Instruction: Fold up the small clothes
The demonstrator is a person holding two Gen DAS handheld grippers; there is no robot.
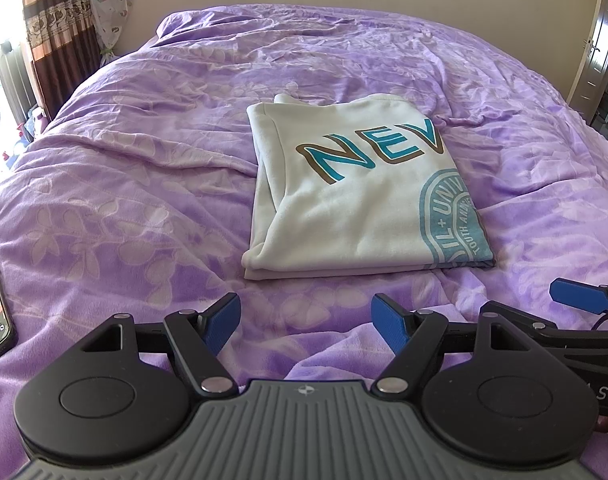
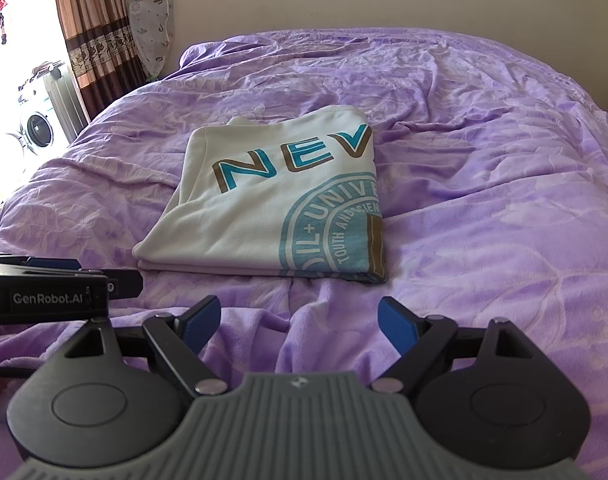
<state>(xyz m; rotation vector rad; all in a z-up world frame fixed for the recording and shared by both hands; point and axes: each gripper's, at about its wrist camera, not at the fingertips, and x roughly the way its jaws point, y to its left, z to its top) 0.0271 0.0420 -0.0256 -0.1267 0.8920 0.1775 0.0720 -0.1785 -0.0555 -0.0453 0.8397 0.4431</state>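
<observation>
Shirt point(image 1: 356, 200) folded (grippers apart)

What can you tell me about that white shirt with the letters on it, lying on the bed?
The shirt is off-white soft knit, folded into a neat layered rectangle. Teal and brown letters "NEV" run off its right fold, above part of a teal round seal. It lies flat on the purple bedspread. Nothing else touches it.
</observation>
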